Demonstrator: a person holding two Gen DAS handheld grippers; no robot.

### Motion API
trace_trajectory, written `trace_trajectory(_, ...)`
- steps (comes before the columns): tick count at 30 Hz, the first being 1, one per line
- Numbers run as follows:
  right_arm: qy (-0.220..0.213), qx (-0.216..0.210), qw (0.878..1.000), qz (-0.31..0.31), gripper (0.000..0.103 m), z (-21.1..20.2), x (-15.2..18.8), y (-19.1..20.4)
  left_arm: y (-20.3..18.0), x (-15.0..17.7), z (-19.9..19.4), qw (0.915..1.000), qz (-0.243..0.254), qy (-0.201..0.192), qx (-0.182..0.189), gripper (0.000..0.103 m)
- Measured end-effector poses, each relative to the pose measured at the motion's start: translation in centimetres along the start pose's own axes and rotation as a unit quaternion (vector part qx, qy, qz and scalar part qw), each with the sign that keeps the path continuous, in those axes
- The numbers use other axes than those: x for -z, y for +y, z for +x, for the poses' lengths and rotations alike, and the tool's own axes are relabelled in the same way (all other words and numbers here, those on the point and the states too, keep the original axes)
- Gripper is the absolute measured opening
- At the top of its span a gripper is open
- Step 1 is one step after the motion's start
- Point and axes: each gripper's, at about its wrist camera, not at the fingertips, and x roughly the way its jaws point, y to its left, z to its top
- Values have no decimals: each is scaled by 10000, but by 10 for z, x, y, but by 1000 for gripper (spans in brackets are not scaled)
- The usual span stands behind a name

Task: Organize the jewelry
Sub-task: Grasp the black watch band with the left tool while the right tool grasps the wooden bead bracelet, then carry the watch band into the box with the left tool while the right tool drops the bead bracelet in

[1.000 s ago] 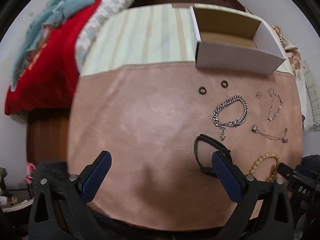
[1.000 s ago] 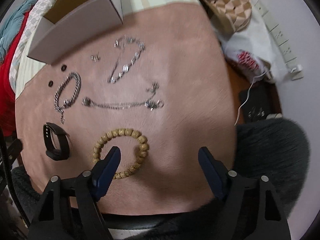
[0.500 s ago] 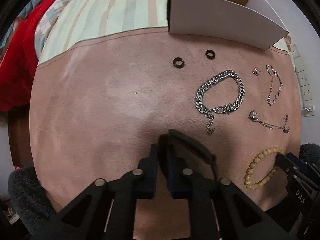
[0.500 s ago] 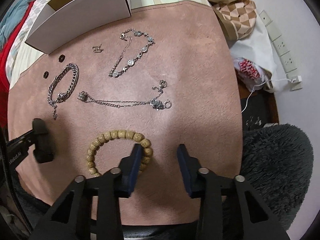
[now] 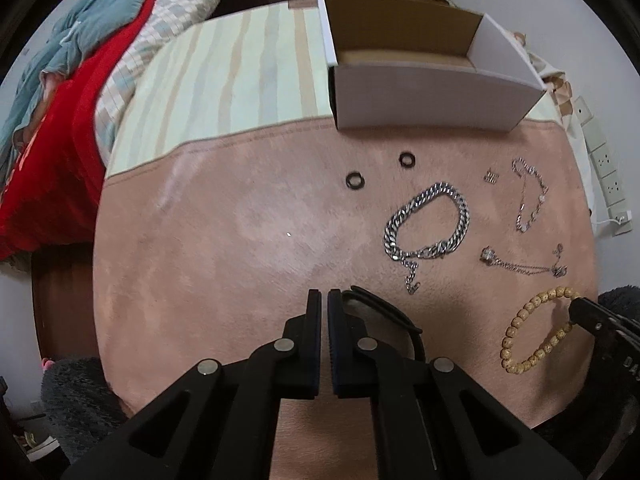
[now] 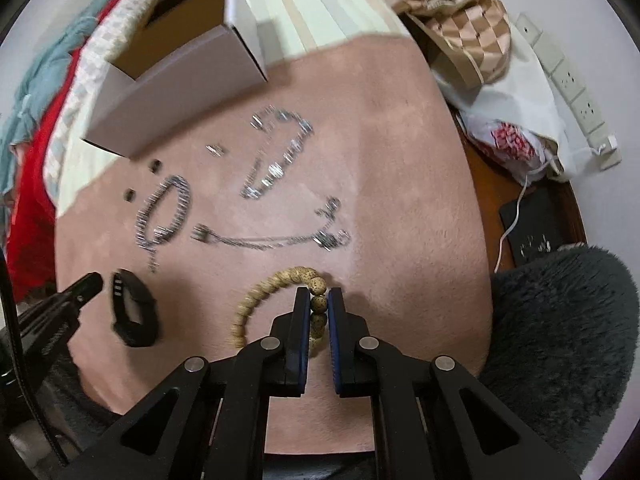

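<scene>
the left gripper (image 5: 324, 300) has its fingers (image 5: 314, 320) clenched tight on the black band (image 5: 384, 308), pinching it by its near edge. the band loops out to the right of the fingers, just over the pink mat (image 5: 224, 264). in the right wrist view the black band (image 6: 134, 312) shows as a dark loop beside the tip of the left gripper (image 6: 86, 285).

the right gripper (image 6: 319, 300) has its fingers (image 6: 301, 320) squeezed on the wooden bead bracelet (image 6: 272, 288), with a few beads caught between them. the rest of the bracelet curves out to the left on the pink mat (image 6: 400, 160). in the left wrist view the wooden bead bracelet (image 5: 532, 336) lies at the right side, and the right gripper (image 5: 580, 312) touches its far edge.

more jewelry lies spread on the mat (the right wrist view is blurry here). there are two small black rings (image 5: 355, 180), a thick silver chain bracelet (image 5: 428, 224), a tiny silver earring (image 5: 491, 176), a thin silver bracelet (image 5: 532, 196) and a thin chain with charms (image 5: 524, 264). all of them lie apart from each other.

a white cardboard box (image 5: 424, 108) sits open at the far edge of the mat, partly on a striped cloth (image 5: 224, 80). a red blanket (image 5: 48, 140) lies to the left.
</scene>
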Motion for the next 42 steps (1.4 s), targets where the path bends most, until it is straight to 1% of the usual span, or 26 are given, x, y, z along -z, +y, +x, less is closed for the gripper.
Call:
trace_trajectory(1,-63,-43,10000,-32,9,-6,0,3,4,-5,-4,10000,-17,-15,31,1)
trace_trajectory(4,-237,-151,9995,-130,9,-23,-2,13,14,-2,-11,9998,-89,-97,124,1)
trace_trajectory(7,-398,-261,9986,-211,9,-36,-9,15,20,-5,-20,9994,-185,-156,241,1)
trace_trajectory(8,-441,-296,9983,-234,9,-42,-11,17,25,-8,-21,9986,-282,-157,423,2)
trace_trajectory(9,-474,-320,9980,-251,9,-43,-15,16,41,-13,-16,9977,-372,-142,548,4)
trace_trajectory(10,-501,-335,9978,-275,9,-45,-17,17,49,-13,-11,9952,-578,-34,783,6)
trace_trajectory(11,-532,-342,9976,-285,9,-47,-17,19,55,-14,-5,9936,-664,41,915,6)
trace_trajectory(13,-561,-356,9974,-294,9,-48,-20,20,64,-11,8,9863,-930,322,1327,6)
trace_trajectory(14,-565,-367,9973,-297,9,-49,-19,20,66,-9,14,9840,-1005,445,1405,7)
trace_trajectory(15,-561,-364,9973,-297,9,-49,-20,21,66,-6,21,9834,-1014,574,1388,8)
trace_trajectory(16,-552,-376,9973,-295,9,-49,-21,20,65,-5,25,9834,-976,620,1396,8)
trace_trajectory(17,-540,-390,9974,-282,9,-49,-20,19,61,-3,29,9840,-907,675,1380,12)
trace_trajectory(18,-532,-389,9975,-269,9,-48,-20,17,59,-2,31,9842,-864,717,1371,22)
trace_trajectory(19,-528,-383,9975,-260,9,-48,-20,16,53,-1,36,9839,-783,785,1402,29)
trace_trajectory(20,-516,-375,9976,-250,9,-47,-20,15,49,-1,39,9839,-719,828,1413,44)
trace_trajectory(21,-500,-368,9978,-239,9,-46,-20,14,45,0,42,9839,-682,852,1413,46)
trace_trajectory(22,-493,-350,9979,-227,9,-45,-20,12,41,0,41,9851,-611,797,1395,46)
trace_trajectory(25,-482,-287,9983,-184,9,-43,-20,8,34,0,38,9867,-521,572,1428,43)
trace_trajectory(26,-480,-277,9983,-172,9,-42,-20,6,33,0,37,9879,-488,458,1399,26)
trace_trajectory(27,-487,-254,9983,-169,9,-42,-19,5,31,0,37,9885,-452,431,1380,3)
trace_trajectory(28,-496,-240,9983,-166,9,-42,-19,5,29,0,40,9895,-382,447,1318,2)
trace_trajectory(33,-573,-268,9979,-133,9,-48,-21,3,25,-2,35,9918,-347,192,1212,1)
trace_trajectory(35,-621,-332,9975,-114,9,-54,-23,4,28,-4,23,9922,-371,21,1194,1)
trace_trajectory(36,-648,-383,9971,-117,9,-57,-24,5,31,-10,19,9922,-368,-31,1194,1)
trace_trajectory(38,-722,-485,9961,-159,9,-66,-29,9,32,-19,1,9927,-365,-263,1117,1)
trace_trajectory(42,-915,-721,9928,-273,9,-88,-46,21,36,-37,-28,9913,-365,-654,1084,1)
